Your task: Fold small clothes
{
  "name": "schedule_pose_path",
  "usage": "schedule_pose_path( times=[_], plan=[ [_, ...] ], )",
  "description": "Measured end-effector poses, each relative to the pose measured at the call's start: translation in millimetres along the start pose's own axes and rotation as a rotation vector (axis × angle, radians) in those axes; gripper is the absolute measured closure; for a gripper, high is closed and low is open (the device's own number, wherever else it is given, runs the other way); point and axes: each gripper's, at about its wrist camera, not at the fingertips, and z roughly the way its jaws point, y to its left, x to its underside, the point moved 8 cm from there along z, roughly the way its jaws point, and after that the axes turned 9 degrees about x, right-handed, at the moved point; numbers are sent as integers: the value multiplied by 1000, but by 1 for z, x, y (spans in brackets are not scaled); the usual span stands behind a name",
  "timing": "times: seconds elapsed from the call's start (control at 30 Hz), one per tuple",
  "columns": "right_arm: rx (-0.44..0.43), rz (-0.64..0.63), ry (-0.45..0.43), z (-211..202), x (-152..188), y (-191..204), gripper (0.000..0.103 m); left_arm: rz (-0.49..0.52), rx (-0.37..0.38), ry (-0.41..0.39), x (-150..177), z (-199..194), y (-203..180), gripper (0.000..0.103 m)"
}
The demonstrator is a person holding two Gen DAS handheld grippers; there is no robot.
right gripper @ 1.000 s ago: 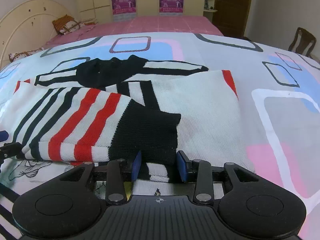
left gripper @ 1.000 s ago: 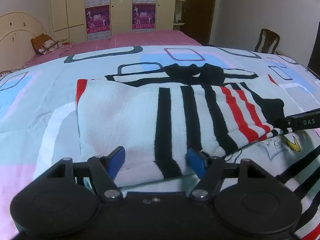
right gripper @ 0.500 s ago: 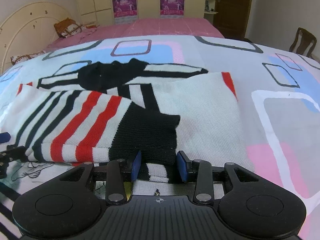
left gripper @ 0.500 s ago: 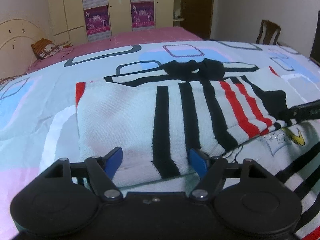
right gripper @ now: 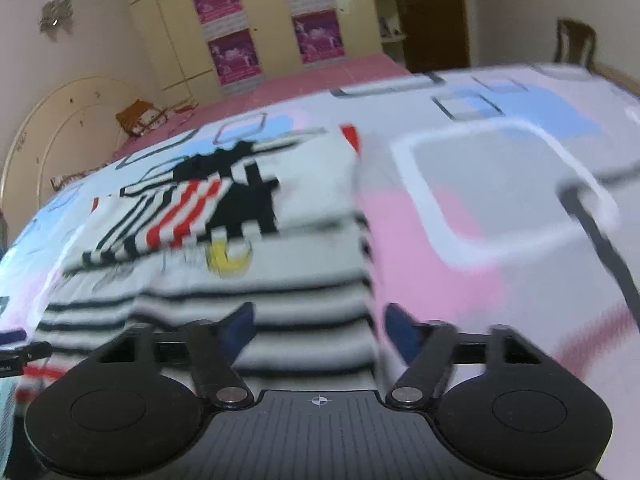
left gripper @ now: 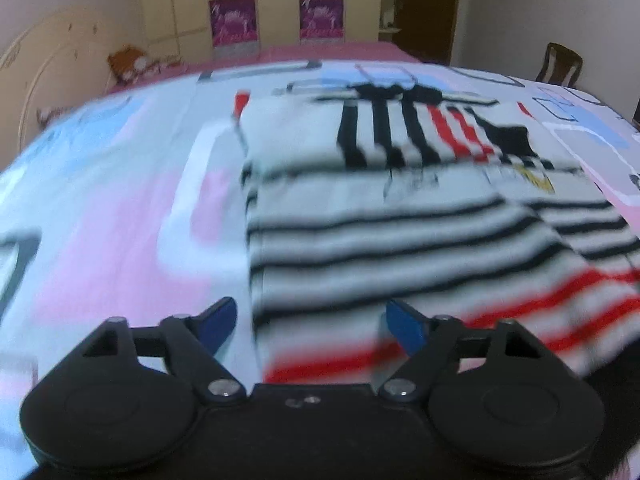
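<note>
A small white knit sweater (left gripper: 400, 216) with black and red stripes lies flat on the bed, both sleeves folded across its upper part (left gripper: 436, 136). It also shows in the right wrist view (right gripper: 248, 264). My left gripper (left gripper: 310, 322) is open and empty, over the sweater's near left hem. My right gripper (right gripper: 318, 326) is open and empty, over the sweater's near right edge. Both views are motion-blurred.
The bedsheet (left gripper: 120, 216) is white with pink, blue and grey squares and spreads wide on both sides (right gripper: 500, 208). A headboard (right gripper: 48, 136), a wardrobe with posters (left gripper: 276, 12), a dark door and a wooden chair (left gripper: 560, 64) stand beyond the bed.
Both grippers pulled back toward the sweater's hem. The right gripper let go of the black sleeve cuff and opened. The sleeves stay folded on the sweater.
</note>
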Motion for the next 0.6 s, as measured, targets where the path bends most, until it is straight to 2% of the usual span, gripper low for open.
schedule_pose_path(
  times=[0.07,0.3,0.47,0.6],
  plan=[
    [-23,50,34,-14,22,-13,49,-39,17,8,19,-12,0,29],
    [-123,190,128,-44,74,-32,50,-173,126,-4,56,-43,-9,38],
    [-202,225,167,-58,99,-26,56,-344,262,-35,77,-58,-9,49],
    [-263,259,182,-65,108,-24,56,-503,413,-53,88,-59,-6,49]
  ],
)
